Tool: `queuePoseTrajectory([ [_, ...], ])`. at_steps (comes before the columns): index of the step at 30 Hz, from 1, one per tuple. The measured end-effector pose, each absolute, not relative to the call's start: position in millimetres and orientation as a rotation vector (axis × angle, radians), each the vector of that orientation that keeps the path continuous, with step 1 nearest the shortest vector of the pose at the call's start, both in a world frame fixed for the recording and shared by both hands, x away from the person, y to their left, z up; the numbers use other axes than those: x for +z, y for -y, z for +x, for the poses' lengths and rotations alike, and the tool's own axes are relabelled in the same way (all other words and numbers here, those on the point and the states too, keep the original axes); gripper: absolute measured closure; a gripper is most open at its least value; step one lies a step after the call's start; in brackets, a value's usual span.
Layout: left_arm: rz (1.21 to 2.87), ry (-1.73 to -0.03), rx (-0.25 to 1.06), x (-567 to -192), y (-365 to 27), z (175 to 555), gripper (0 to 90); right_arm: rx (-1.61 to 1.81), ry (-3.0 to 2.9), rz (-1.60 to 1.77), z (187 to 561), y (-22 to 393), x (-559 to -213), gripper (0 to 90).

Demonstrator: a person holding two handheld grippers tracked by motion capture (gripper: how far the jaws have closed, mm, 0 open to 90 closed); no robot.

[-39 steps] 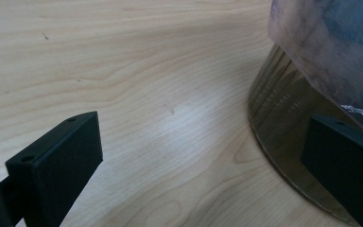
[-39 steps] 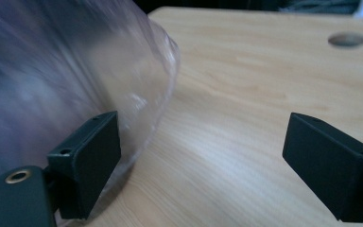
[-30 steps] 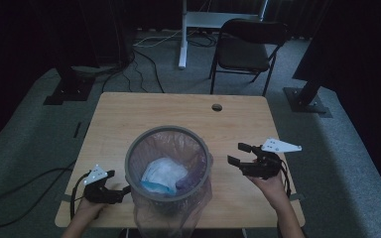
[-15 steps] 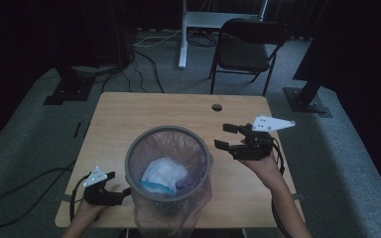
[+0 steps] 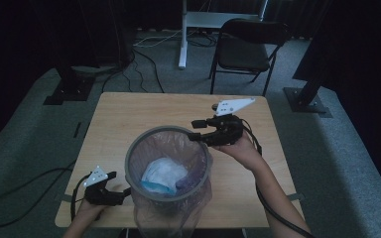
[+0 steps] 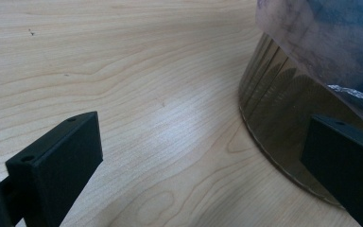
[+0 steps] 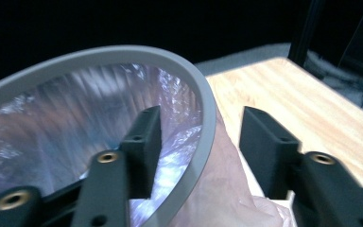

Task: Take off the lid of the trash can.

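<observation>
Bin [image 5: 167, 168] of grey mesh stands at the near middle of the worktop [image 5: 129, 114], lined with a thin clear bag [image 5: 201, 191] holding crumpled white waste [image 5: 162, 174]; it looks light and stiff at the rim, the liner soft and slippery. Right gripper [image 5: 201, 133] has its jaws spread astride the bin's far-right rim, the best hold; left gripper [image 5: 121, 191] waits with jaws spread by the bin's base. No readable writing.
</observation>
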State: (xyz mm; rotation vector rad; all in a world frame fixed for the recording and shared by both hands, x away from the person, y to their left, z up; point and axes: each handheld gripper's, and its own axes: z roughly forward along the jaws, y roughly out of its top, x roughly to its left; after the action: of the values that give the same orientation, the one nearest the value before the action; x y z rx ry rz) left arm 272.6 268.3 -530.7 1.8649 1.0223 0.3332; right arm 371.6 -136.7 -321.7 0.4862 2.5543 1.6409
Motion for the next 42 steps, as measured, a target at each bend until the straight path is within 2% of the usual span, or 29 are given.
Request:
queuePoseTrajectory([
  [8, 1.864, -1.012, 0.334, -529, -267, 272, 0.3, 1.482, -2.659, 0.473, 385, 110, -324, 63.9],
  [14, 1.857, -1.014, 0.323, -528, -267, 272, 0.3, 1.406, -2.702, 0.474, 384, 103, -322, 75.4],
  [30, 1.850, -1.016, 0.315, -529, -266, 272, 0.3, 1.278, -2.679, 0.502, 380, 95, -317, 79.6],
  [42, 1.844, -1.014, 0.318, -528, -267, 272, 0.3, 1.413, -2.604, 0.560, 381, 103, -299, 81.7],
])
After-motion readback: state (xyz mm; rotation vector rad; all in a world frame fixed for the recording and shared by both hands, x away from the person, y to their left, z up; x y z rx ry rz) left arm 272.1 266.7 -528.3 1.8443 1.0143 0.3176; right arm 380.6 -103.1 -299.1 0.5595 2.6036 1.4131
